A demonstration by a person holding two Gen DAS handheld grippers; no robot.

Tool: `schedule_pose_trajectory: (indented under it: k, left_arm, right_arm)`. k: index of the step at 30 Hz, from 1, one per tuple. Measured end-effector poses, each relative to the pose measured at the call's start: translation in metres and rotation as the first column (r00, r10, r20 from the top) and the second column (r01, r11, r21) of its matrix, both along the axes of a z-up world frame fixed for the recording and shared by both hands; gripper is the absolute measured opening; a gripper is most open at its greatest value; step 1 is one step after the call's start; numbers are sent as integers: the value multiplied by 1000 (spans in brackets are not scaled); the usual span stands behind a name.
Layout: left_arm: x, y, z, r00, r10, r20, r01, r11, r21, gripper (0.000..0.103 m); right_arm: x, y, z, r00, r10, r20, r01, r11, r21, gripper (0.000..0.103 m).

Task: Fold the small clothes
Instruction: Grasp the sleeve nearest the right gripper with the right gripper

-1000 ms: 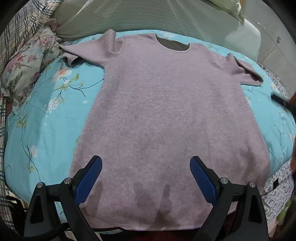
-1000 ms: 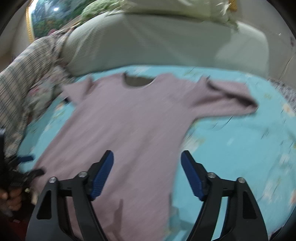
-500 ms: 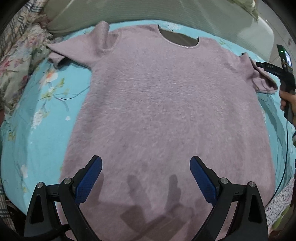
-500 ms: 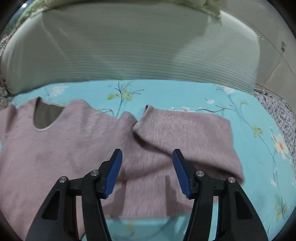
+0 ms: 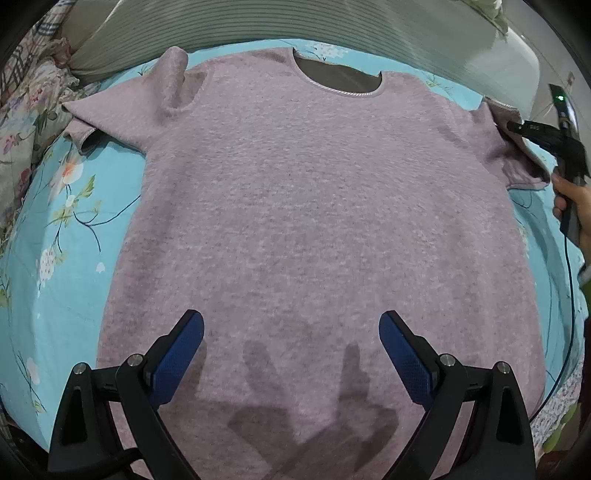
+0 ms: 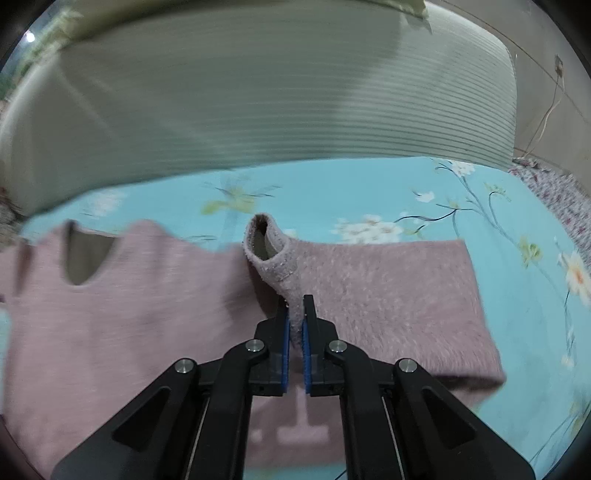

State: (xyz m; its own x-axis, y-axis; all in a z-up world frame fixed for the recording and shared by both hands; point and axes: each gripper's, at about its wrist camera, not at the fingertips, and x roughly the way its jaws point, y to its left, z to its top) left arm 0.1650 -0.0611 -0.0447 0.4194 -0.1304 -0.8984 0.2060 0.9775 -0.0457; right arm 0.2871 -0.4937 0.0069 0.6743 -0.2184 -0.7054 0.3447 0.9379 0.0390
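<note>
A fuzzy mauve short-sleeved top (image 5: 314,206) lies flat, neckline away from me, on a turquoise floral bedsheet (image 5: 48,236). My left gripper (image 5: 291,339) hangs open above the top's lower hem, blue pads wide apart, nothing between them. At the right edge of the left wrist view, my right gripper (image 5: 517,127) sits at the top's right sleeve (image 5: 517,162), held by a hand (image 5: 572,199). In the right wrist view, the right gripper (image 6: 295,314) is shut on a pinched-up fold of that sleeve (image 6: 388,295), which rises into a loop (image 6: 273,254).
A ribbed pale-green headboard cushion (image 5: 295,22) runs along the far side of the bed. Floral and plaid bedding (image 5: 22,110) is piled at the left. A cable (image 5: 567,314) trails down from the right gripper. A purple floral cover (image 6: 557,192) lies at the bed's right edge.
The right gripper swung over to the right sleeve and its jaws closed, pinching up a fold of it. The left gripper moved in closer over the lower hem and stayed open.
</note>
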Motion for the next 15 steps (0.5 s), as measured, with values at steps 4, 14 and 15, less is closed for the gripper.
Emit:
schedule_pose_trajectory:
  k: [4, 14, 15]
  left_arm:
    - [-18, 13, 0, 1000, -6, 12, 6, 999, -38, 96]
    - [-48, 51, 5, 999, 31, 42, -27, 995, -97, 96]
    - [-45, 53, 4, 999, 28, 41, -24, 995, -101, 96]
  right_arm:
    - [-38, 51, 18, 997, 31, 74, -43, 985, 170, 6]
    - [-29, 206, 30, 967, 206, 150, -252, 862, 440, 6]
    - [-17, 218, 31, 960, 232, 159, -280, 847, 453, 6]
